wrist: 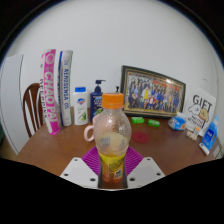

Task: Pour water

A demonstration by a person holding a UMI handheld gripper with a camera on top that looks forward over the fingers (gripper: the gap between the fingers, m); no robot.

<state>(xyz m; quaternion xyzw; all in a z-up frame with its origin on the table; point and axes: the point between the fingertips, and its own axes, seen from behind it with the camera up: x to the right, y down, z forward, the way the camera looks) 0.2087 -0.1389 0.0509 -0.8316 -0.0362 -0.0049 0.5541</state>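
Bottle [112, 140], clear plastic with an orange cap and an orange-yellow label, stands upright between the gripper [112, 172] fingers, whose pink pads [93, 160] press against its lower body from both sides, pinching it. Behind the bottle runs a wooden table [60, 145]. Behind and to the right of the bottle a framed photo [152, 92] leans at the wall, with a green object [138, 121] before it. Behind and to the left of the bottle stand two tall packages [57, 85], a white jar [80, 105] and a blue pump bottle [98, 95]. Farther left is a chair [30, 108].
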